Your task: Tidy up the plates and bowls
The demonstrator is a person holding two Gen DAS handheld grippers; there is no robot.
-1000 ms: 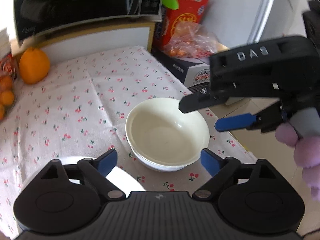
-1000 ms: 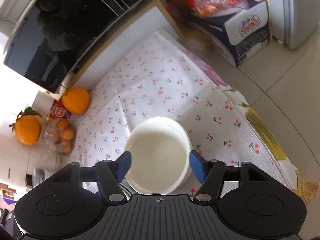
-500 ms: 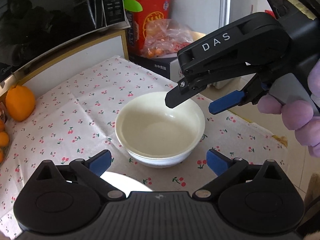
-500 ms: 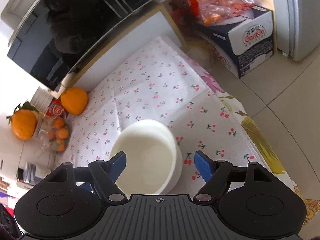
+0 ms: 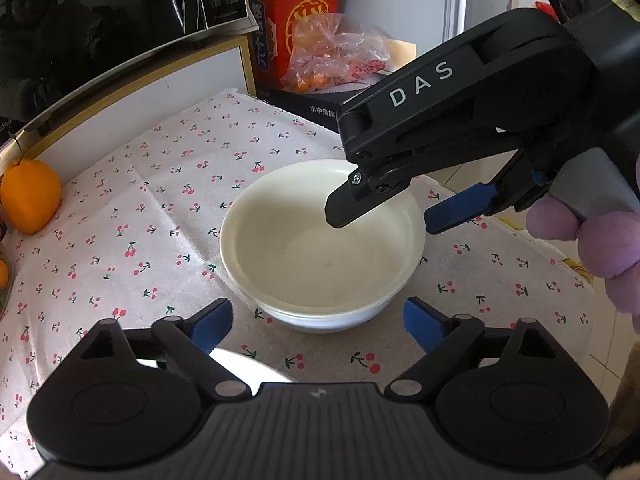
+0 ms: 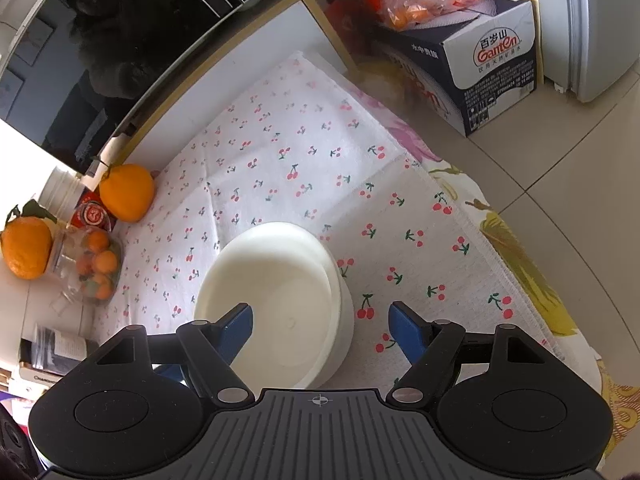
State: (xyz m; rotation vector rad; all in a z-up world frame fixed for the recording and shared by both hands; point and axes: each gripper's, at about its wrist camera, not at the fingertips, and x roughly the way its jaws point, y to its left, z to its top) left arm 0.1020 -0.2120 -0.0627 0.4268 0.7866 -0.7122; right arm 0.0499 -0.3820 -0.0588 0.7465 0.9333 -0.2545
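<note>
Left gripper (image 5: 318, 322), jaws wide but closing, holds nothing; the white bowl (image 5: 320, 248) sits on the cherry-print cloth (image 5: 140, 216) just beyond its fingertips. The right gripper (image 6: 320, 328) straddles the bowl's right wall, one finger inside, one outside, pads not pressing. Farther off, an orange (image 5: 30, 196) and a microwave (image 5: 100, 20).

Plate (image 5: 244, 364) mostly hidden beneath left gripper (image 5: 318, 324); bowl's (image 6: 280, 296) near rim behind right gripper (image 6: 320, 328)
</note>
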